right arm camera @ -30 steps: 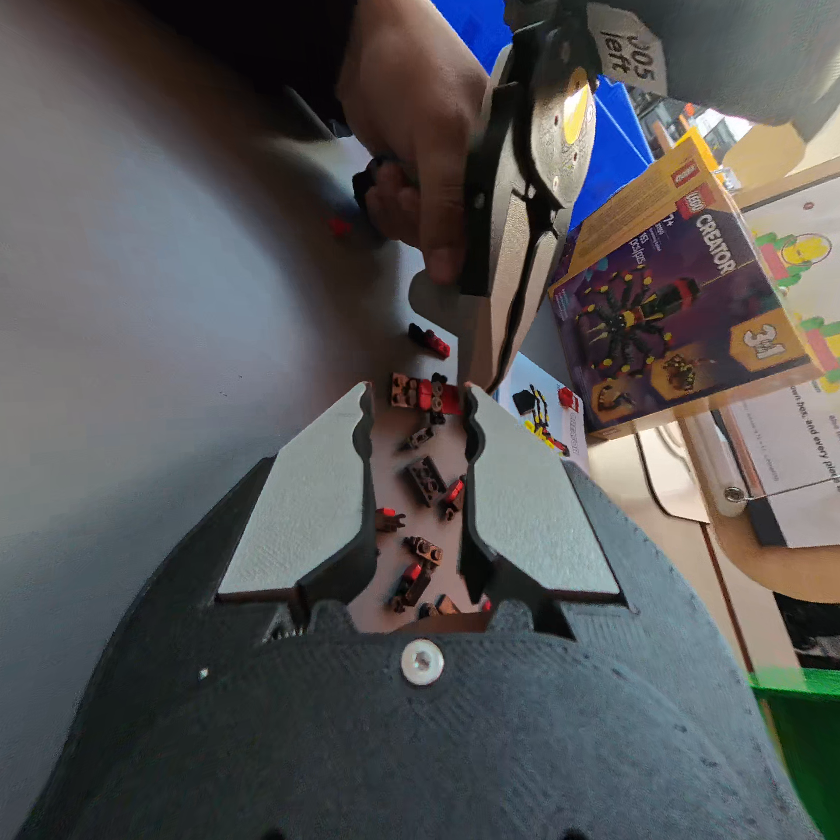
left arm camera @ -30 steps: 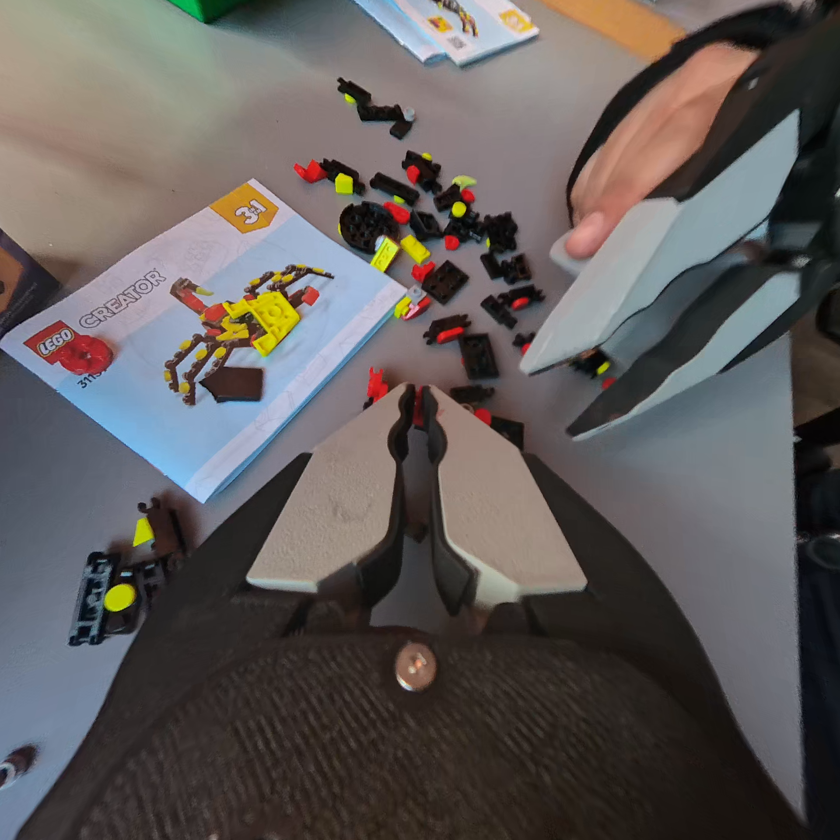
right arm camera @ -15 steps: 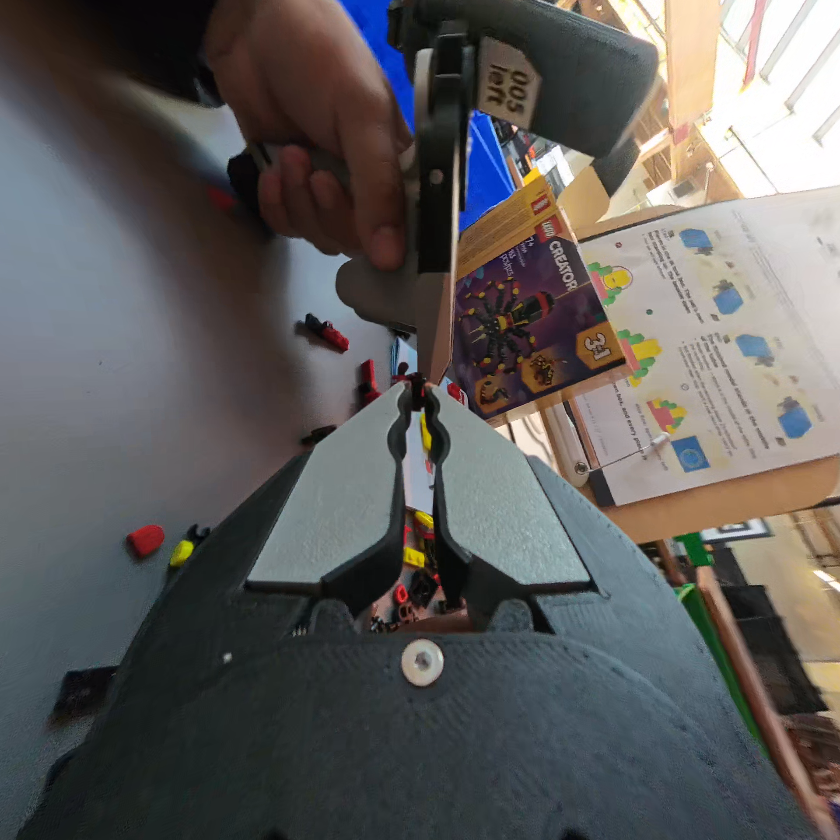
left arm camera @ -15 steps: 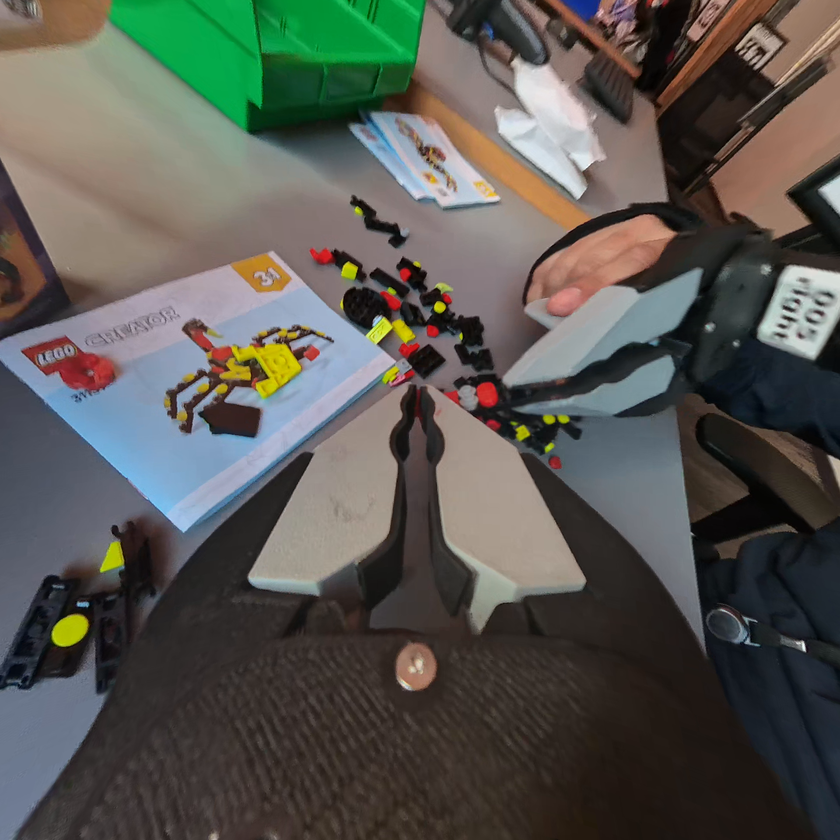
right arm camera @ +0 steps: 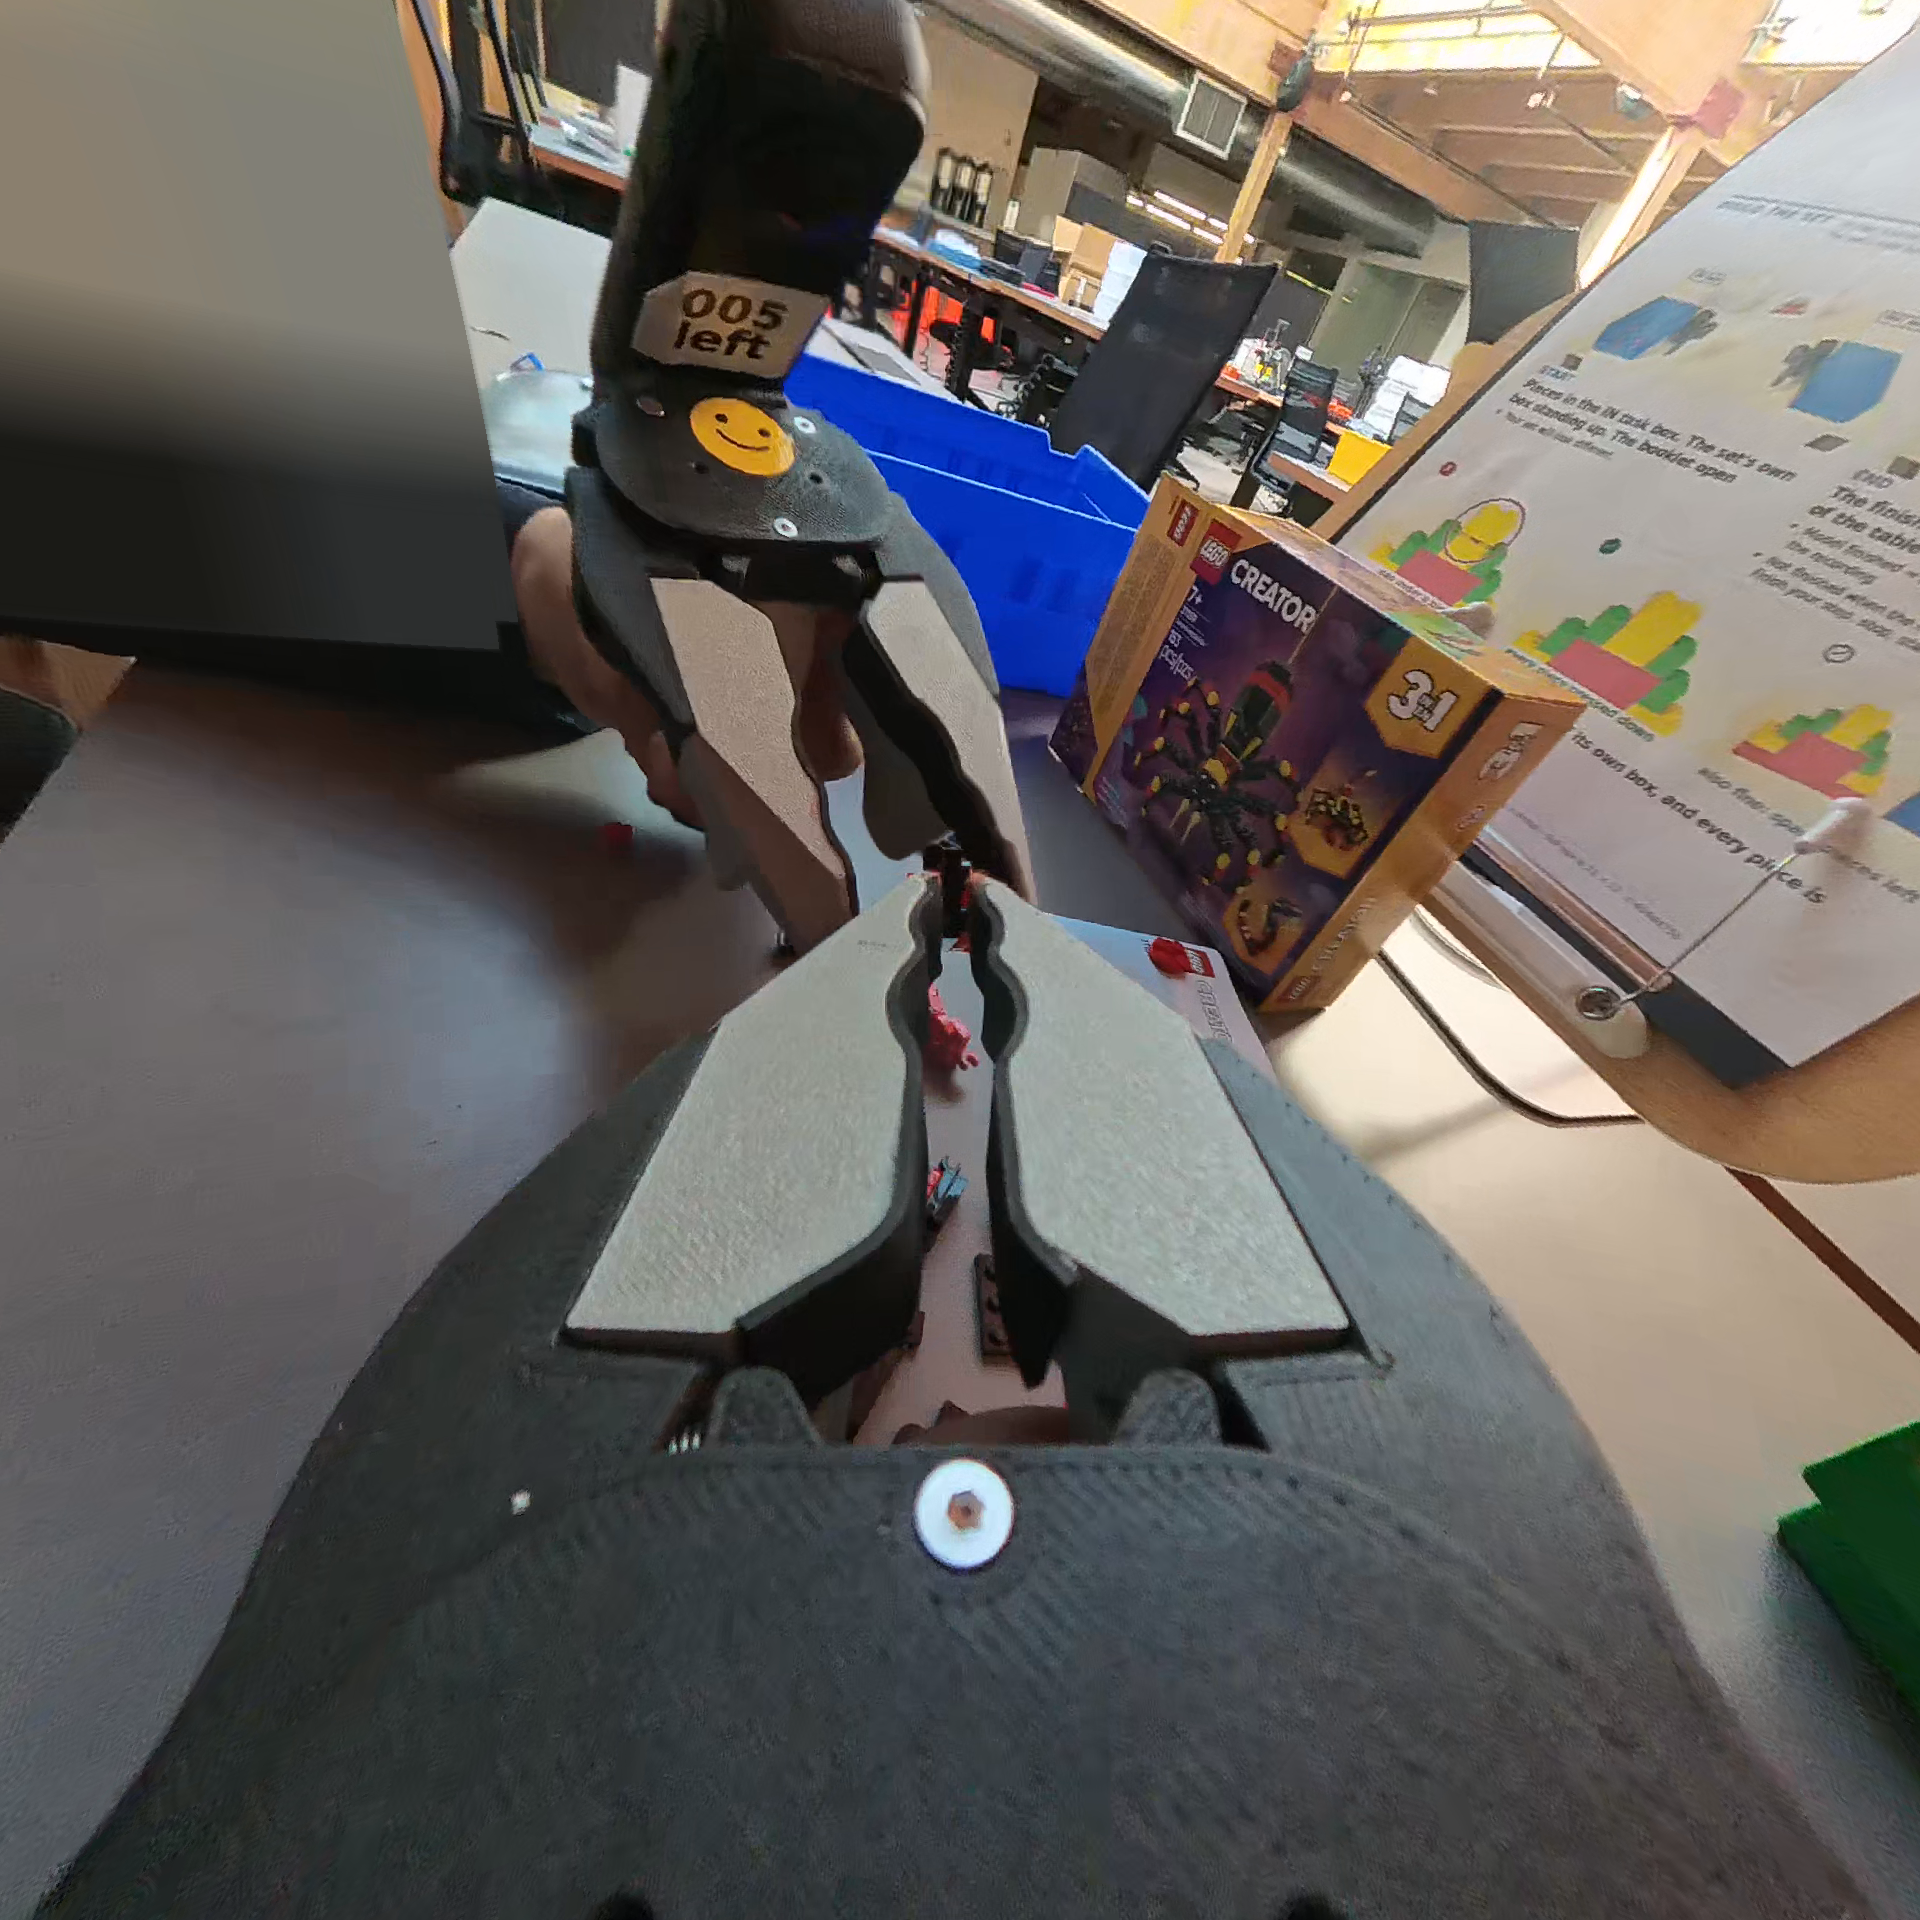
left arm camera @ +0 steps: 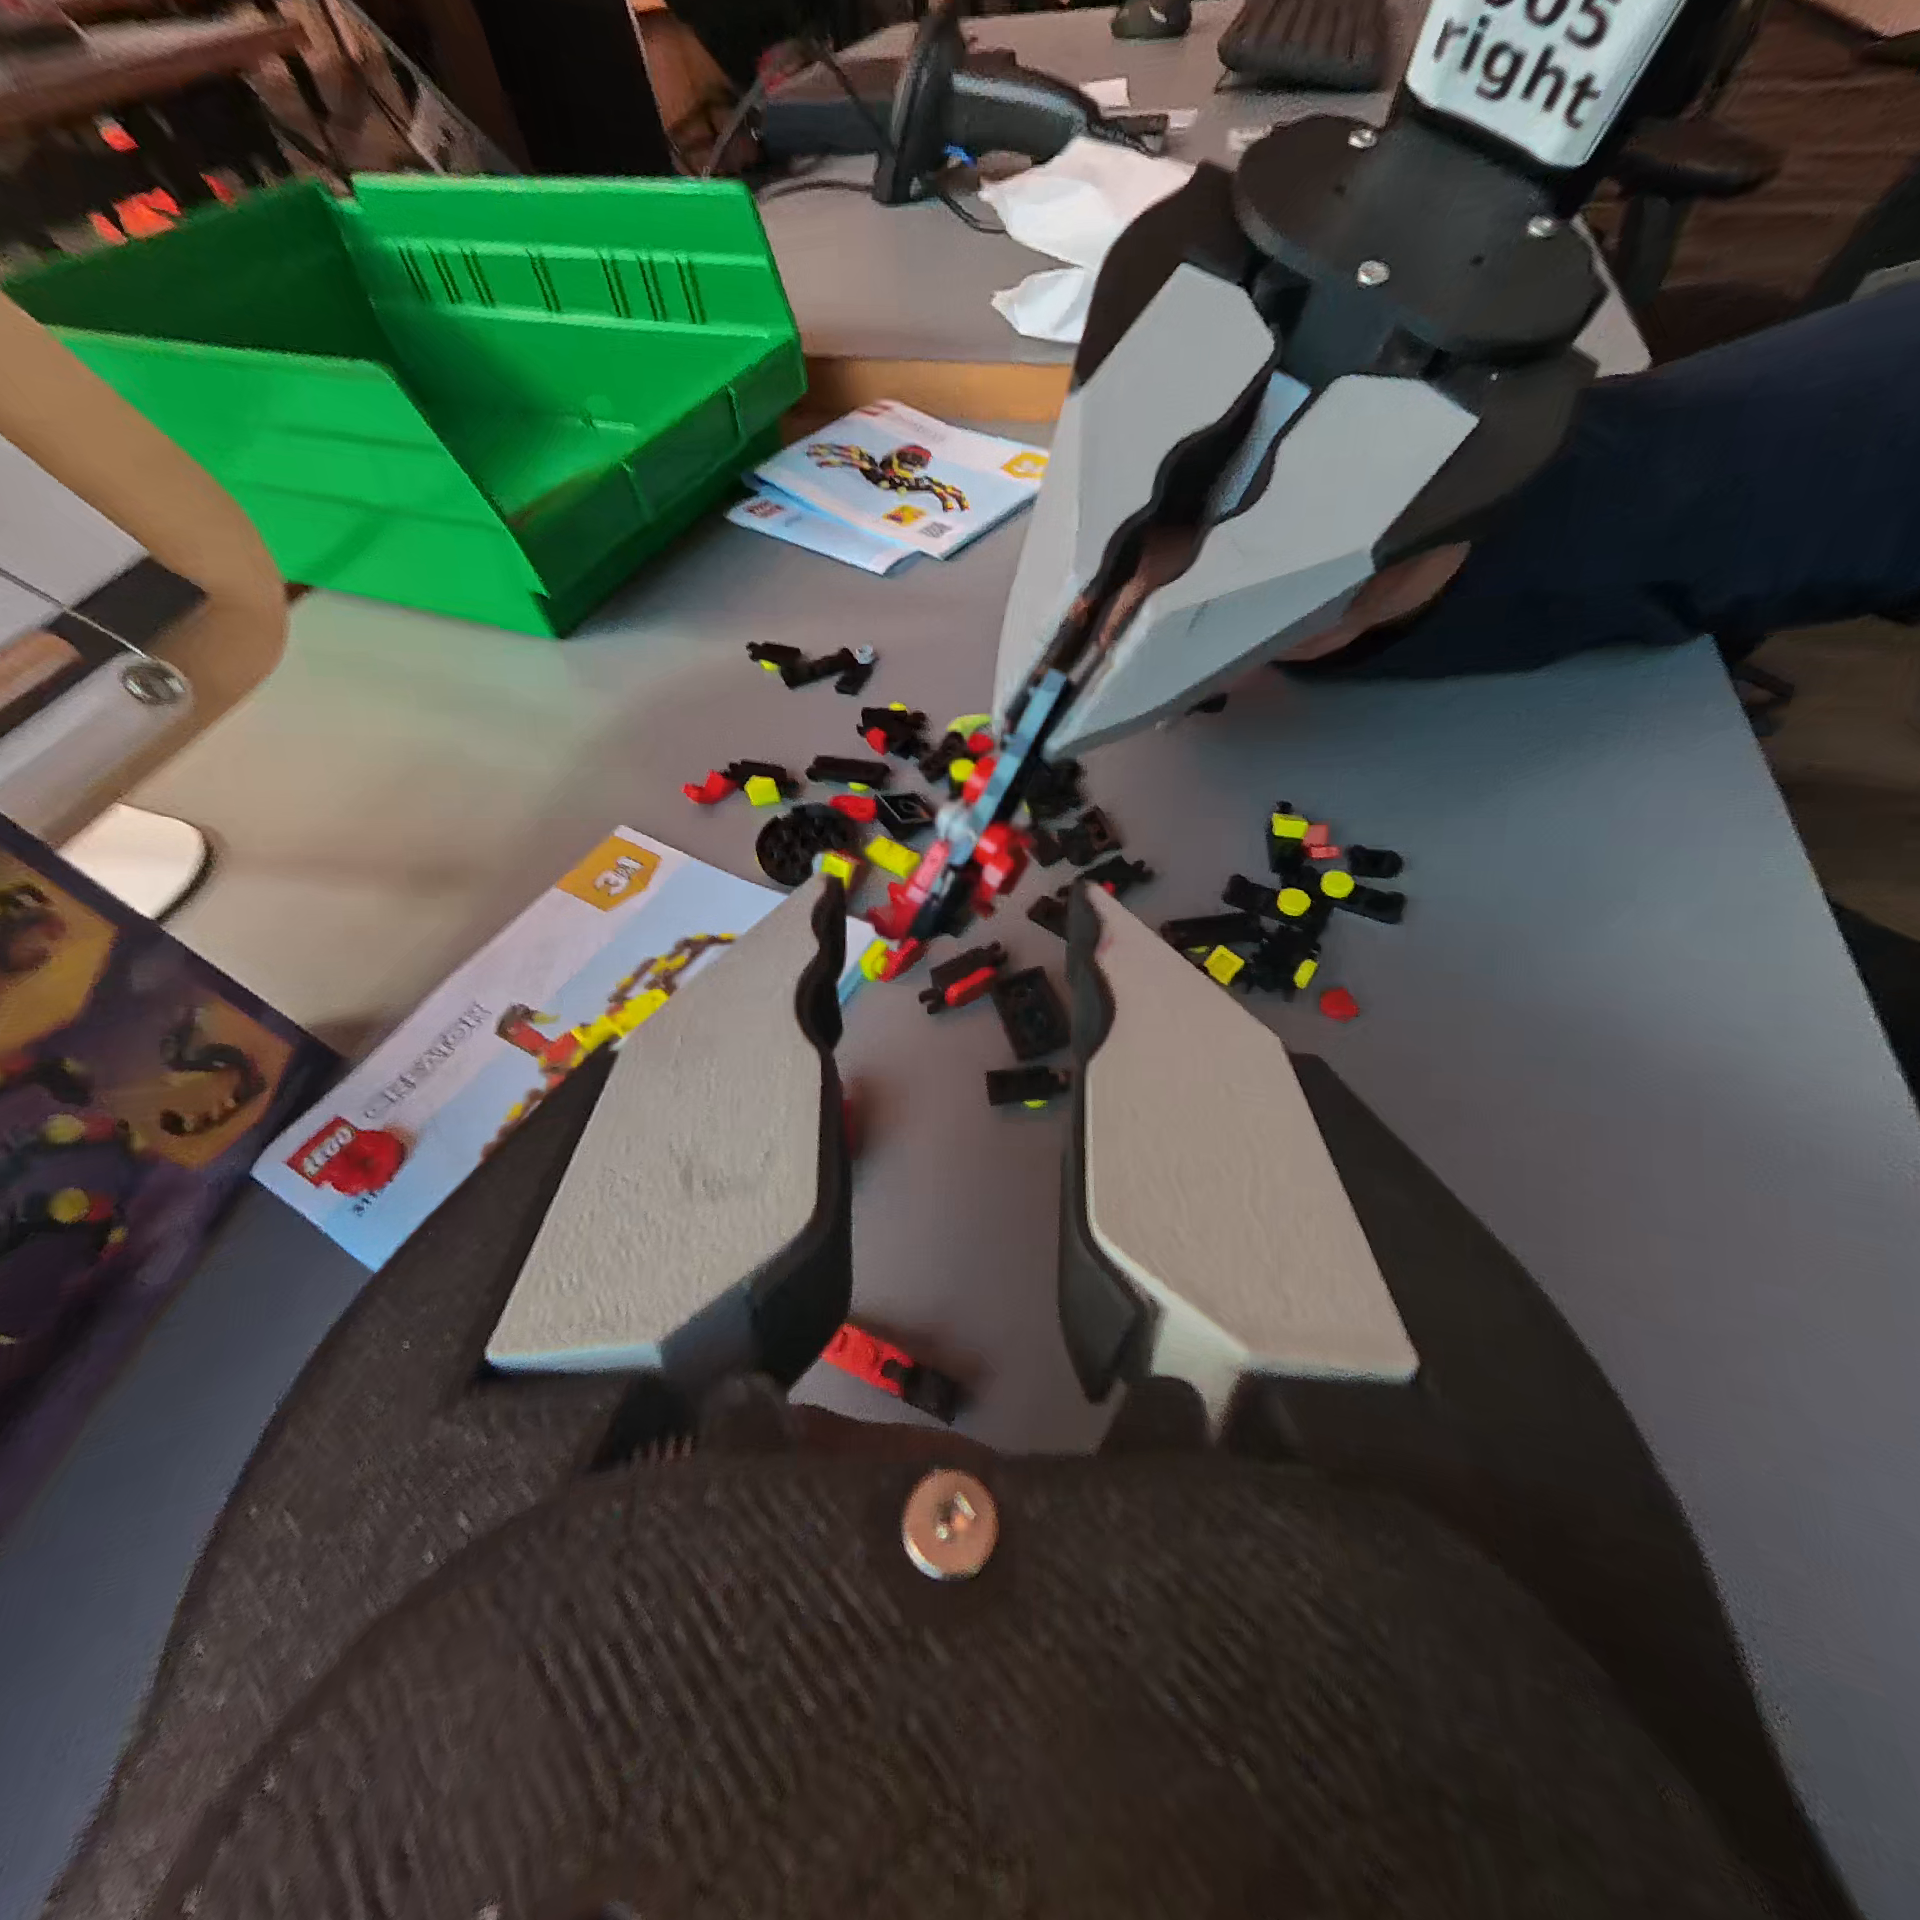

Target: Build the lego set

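black, red and yellow lego pieces (left arm camera: 1029, 935) lie scattered on grey table (left arm camera: 1507, 1143).

Black, red and yellow bricks (left arm camera: 1283, 920) — green bin (left arm camera: 436, 384), blue bin (right arm camera: 987, 520), pale-blue booklet (left arm camera: 499, 1060)

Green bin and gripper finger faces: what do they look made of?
Green bin: apparently moulded plastic, glossy, with ribbed slots in its wall. Left gripper fingers: pale grey faces with a fine grainy matte texture over black edges, possibly printed plastic; can't confirm.

Daylight from skylights beyond my right tongs (right arm camera: 951, 899); table (left arm camera: 1455, 1039) evenly lit; fisheye edges, slight motion blur.
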### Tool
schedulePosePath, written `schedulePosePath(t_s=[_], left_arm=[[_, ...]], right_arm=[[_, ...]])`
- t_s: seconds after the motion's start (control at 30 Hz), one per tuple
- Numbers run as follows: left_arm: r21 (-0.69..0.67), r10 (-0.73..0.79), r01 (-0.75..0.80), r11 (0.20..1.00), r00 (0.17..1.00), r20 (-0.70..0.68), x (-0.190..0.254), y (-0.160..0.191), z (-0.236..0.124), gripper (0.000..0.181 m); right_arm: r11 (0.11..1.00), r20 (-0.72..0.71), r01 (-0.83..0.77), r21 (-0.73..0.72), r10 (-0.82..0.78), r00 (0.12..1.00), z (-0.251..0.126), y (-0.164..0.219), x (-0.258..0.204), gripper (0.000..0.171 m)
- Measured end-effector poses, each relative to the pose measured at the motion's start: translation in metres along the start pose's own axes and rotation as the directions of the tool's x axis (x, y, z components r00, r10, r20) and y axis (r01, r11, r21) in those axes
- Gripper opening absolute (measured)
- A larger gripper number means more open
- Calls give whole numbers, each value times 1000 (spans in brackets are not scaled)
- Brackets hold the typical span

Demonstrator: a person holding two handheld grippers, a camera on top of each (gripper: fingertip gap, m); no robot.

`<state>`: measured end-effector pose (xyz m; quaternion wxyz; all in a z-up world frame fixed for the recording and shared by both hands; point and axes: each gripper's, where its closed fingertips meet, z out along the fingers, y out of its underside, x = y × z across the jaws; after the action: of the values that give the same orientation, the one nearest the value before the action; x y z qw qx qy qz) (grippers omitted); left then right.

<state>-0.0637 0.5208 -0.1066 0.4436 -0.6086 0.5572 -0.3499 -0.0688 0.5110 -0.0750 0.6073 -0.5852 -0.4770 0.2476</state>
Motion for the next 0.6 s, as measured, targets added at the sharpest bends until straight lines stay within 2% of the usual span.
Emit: schedulePosePath(t_s=[0.1, 0.2, 0.4, 0.53, 0.6], left_arm=[[42, 5, -5, 999, 1000, 10, 0, -9, -5, 40], [67, 5, 0, 998, 997, -76, 12, -12, -7, 19], [6, 204, -204, 979, 979, 21, 13, -7, -4, 12], [-7, 219, -219, 976, 976, -13, 20, -4, -1, 11], [33, 291, -289, 957, 956, -43, 29, -6, -5, 12]], right_arm=[[1000, 39, -9, 25, 8, 999, -2, -3, -5, 2], [999, 55, -17, 49, 15, 998, -2, -8, -8, 2], [999, 25, 34, 20, -35, 999, 0, 0, -7, 5], [999, 92, 30, -21, -28, 995, 3, 9, -15, 5], [995, 206, -99, -21, 101, 973, -1, 4, -23, 5]])
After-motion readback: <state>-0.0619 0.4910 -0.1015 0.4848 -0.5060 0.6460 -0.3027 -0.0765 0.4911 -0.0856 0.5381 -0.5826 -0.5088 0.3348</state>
